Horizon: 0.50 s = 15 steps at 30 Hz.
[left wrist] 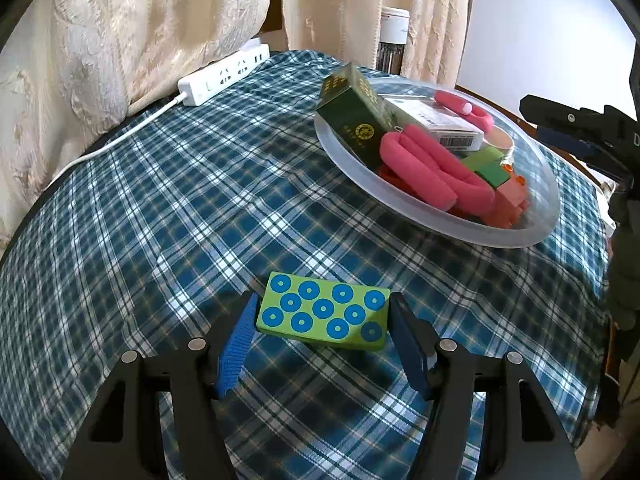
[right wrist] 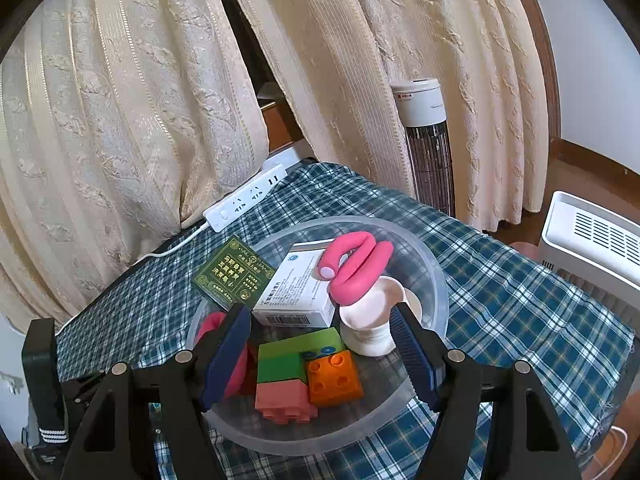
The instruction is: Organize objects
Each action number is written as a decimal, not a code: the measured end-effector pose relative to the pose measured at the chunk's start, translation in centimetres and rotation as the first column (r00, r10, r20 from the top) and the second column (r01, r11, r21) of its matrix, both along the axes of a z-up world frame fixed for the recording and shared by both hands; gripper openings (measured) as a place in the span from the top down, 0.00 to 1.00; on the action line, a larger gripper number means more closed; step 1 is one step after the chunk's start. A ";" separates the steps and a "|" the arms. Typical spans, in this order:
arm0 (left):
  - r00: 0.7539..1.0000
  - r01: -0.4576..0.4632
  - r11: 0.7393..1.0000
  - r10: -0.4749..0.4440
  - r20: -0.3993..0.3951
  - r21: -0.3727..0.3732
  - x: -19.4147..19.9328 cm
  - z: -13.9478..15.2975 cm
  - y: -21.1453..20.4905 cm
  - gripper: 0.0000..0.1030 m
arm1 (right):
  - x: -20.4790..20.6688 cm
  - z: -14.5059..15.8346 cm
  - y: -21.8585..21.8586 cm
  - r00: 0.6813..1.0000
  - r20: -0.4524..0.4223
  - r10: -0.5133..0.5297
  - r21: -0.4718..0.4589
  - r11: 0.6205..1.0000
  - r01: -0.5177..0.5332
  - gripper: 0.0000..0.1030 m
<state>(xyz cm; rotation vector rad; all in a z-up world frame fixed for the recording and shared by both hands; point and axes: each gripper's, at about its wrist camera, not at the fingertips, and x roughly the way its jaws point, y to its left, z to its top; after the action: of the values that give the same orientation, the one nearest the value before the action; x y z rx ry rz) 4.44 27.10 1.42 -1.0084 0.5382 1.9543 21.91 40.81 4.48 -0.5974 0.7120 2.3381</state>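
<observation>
A green block with blue circles [left wrist: 326,311] lies on the checked tablecloth between the fingers of my left gripper [left wrist: 323,316]; the jaws are open around it, close to its ends. A clear plastic bowl [left wrist: 536,236] at the right holds a dark green box [left wrist: 352,114], a white box [left wrist: 436,122], pink foam rollers [left wrist: 424,164] and toy bricks [left wrist: 506,200]. My right gripper [right wrist: 320,328] is open and empty above the bowl [right wrist: 436,280], over an orange brick [right wrist: 334,378], a green block [right wrist: 296,352], a pink brick [right wrist: 282,400] and a white cup [right wrist: 370,320]. It also shows at the right edge of the left wrist view [left wrist: 576,128].
A white power strip [left wrist: 224,74] with its cord lies at the table's far edge against cream curtains [right wrist: 120,120]. A tower fan [right wrist: 426,140] and a white appliance [right wrist: 596,240] stand beyond the table. The tablecloth [left wrist: 180,200] stretches left of the bowl.
</observation>
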 end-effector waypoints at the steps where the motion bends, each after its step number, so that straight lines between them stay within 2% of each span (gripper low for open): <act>1: 1.000 0.000 1.000 0.000 0.000 0.002 0.0 0.0 0.0 0.36 | 0.0 0.0 0.0 1.000 0.000 0.001 0.000 1.000 -0.001 0.27; 9: 0.999 -0.045 0.998 0.044 0.017 0.040 0.0 0.6 -0.5 0.38 | 0.1 -0.1 0.1 1.000 -0.002 -0.005 0.000 1.000 0.005 0.27; 15: 0.998 -0.067 0.990 0.068 -0.002 0.125 0.1 3.8 0.2 0.38 | 0.7 -0.1 0.5 1.000 -0.010 -0.022 -0.002 1.000 0.022 0.27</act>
<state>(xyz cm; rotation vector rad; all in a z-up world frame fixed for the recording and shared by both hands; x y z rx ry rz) 4.55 27.29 5.22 -0.9525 0.3839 2.0245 22.57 41.34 4.34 -0.5763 0.7218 2.3224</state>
